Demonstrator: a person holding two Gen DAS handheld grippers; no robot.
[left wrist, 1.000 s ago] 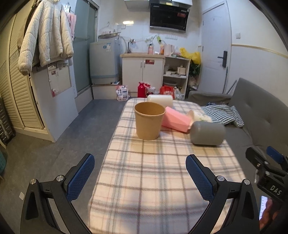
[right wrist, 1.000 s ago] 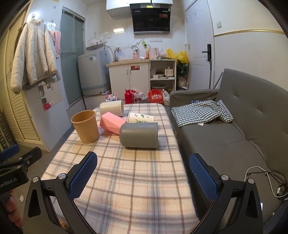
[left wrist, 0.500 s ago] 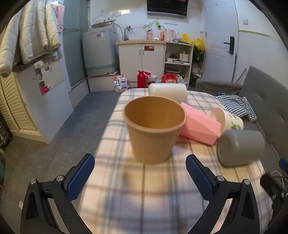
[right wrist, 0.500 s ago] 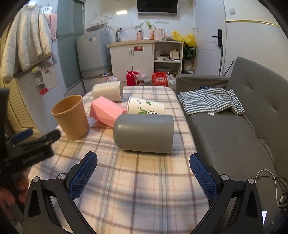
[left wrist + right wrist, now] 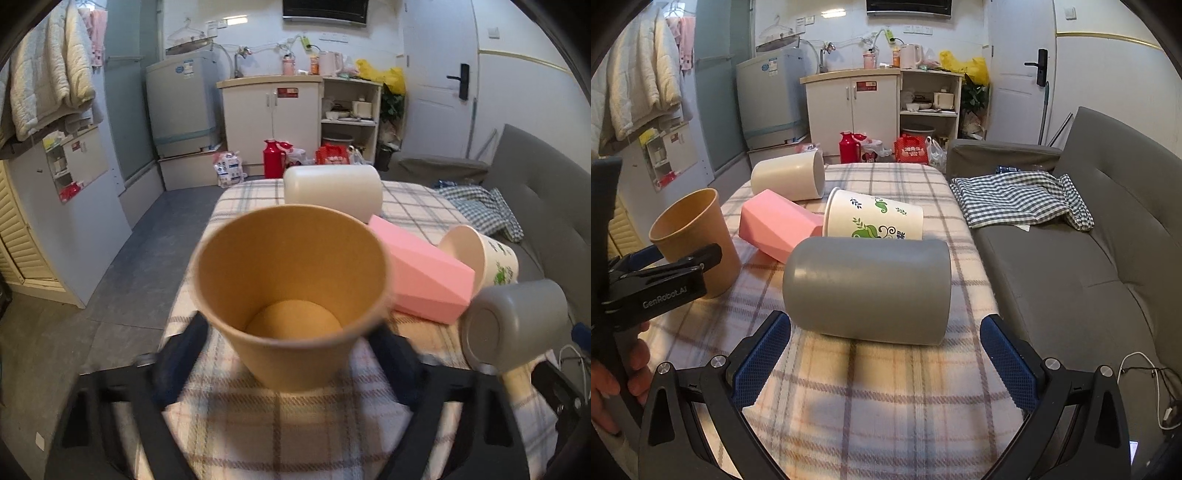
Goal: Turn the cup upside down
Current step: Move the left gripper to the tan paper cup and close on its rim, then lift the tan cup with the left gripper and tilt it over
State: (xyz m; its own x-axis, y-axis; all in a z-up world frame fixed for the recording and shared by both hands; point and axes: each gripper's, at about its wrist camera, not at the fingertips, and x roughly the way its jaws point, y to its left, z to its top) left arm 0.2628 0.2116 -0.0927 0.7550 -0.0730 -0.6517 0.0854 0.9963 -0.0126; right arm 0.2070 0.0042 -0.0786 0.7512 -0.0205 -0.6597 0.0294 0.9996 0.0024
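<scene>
Since half a second ago the left gripper [image 5: 291, 354] has pushed forward until the brown paper cup [image 5: 291, 291] sits between its spread blue-padded fingers [image 5: 177, 354], which straddle the lower wall; blur hides whether the pads touch, and I judge nothing grasped yet. That cup stands upright near the left edge of the plaid-covered table [image 5: 871, 391], mouth up, long axis vertical, apart from the pink faceted cup [image 5: 775, 229] lying beside it. The right gripper [image 5: 886, 354] hangs released, jaws wide, just short of the grey plastic cup [image 5: 868, 288], which lies on its side across the view. To do this step well, close squarely on the mid-wall with light pressure, since thin paper crushes, then lift clear before rolling the wrist over.
</scene>
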